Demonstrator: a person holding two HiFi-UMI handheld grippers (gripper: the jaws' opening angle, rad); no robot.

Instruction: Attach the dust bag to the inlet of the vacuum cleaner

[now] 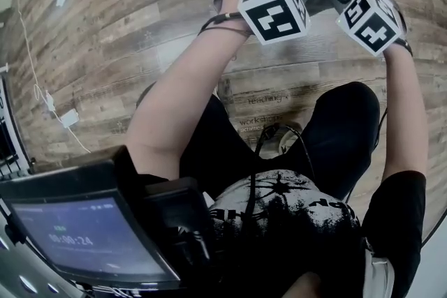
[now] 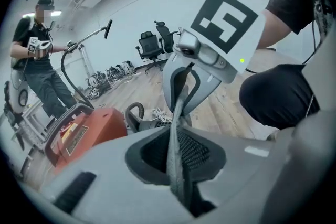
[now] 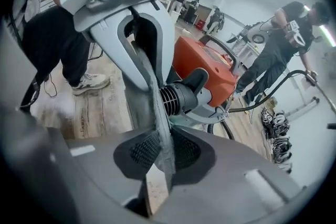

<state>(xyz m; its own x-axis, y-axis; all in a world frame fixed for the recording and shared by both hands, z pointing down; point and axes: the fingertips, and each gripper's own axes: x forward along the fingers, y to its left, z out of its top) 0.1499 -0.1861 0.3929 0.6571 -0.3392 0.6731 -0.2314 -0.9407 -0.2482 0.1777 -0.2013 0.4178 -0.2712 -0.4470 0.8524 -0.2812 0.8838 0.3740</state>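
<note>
Both tongs are closed almost fully, each on the same thin grey cloth. The left gripper (image 2: 177, 152) pinches one end of an edge of the dust bag (image 2: 178, 107), and the right gripper (image 3: 160, 152) pinches the other end, so the edge is pulled into a narrow band between them. Nothing else is between the jaws.

The vacuum cleaner (image 3: 205, 63), an orange body on the wooden floor (image 1: 105, 24), stands just beyond the two tongs, at the far side from the person. The bag is therefore in front of the vacuum cleaner and near it, but not yet on it.

The relation that matters is this: the black ribbed port (image 3: 178, 98) on the vacuum cleaner — I take it for the inlet — lies just behind the band and close beyond the right gripper's jaws. The band's long axis seems to run across the port, not toward it. The right hand looks nearer to the vacuum cleaner; from the left gripper it lies more to the side. Probably the bag's opening, which I cannot see, must be brought over this port.
</note>
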